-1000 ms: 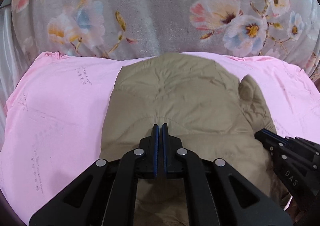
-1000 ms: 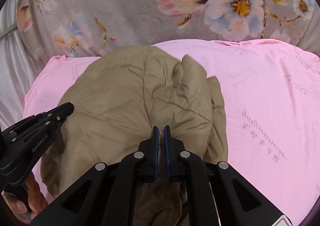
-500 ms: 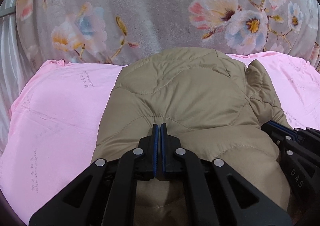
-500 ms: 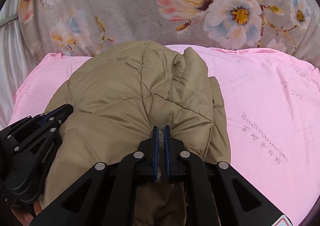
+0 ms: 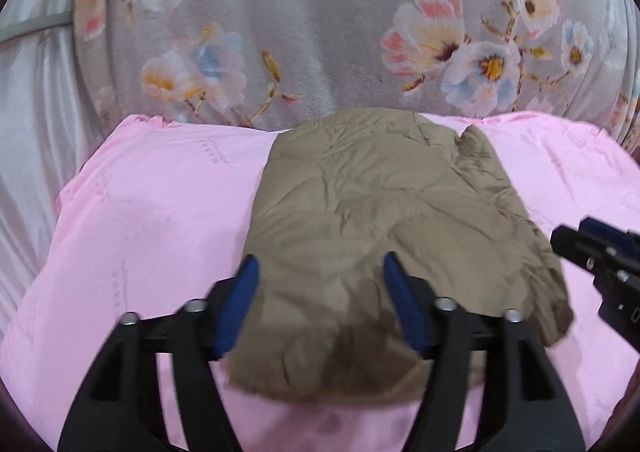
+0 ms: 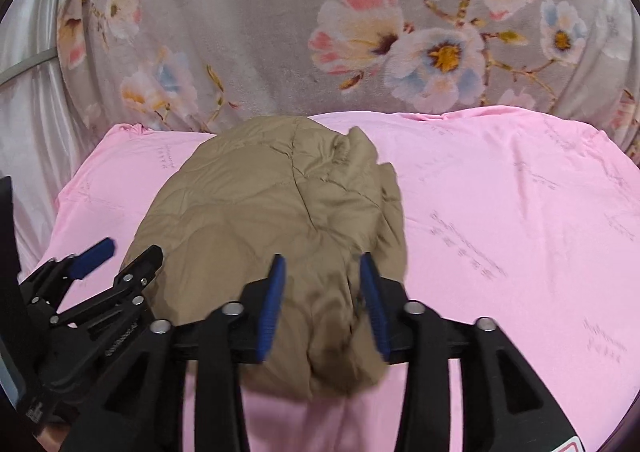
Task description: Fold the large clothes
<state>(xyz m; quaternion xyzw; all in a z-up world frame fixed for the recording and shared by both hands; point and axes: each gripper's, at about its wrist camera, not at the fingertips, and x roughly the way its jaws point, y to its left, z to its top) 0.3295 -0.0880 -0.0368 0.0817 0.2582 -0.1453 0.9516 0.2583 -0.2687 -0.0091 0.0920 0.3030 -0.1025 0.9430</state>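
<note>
Two tools appear in the left wrist view. The left tool stands wide open, its blue pads spread to either side of the near edge of the tan quilted jacket and gripping nothing. The jacket lies as a compact folded bundle on the pink sheet of the bed, its far edge close to the grey floral blanket. At the right edge the right tool pokes in just beside the bundle; from here I cannot tell how its jaws stand.

In the right wrist view the right tool is open too, pads apart over the jacket's near right corner, holding no cloth. The left tool shows at the left, jaws parted, by the bundle's left side.

Judging by this, the fold is laid down and released. The right side looks lumpy, with an end bunched up at the far right, so some tidying or pressing flat may remain.
</note>
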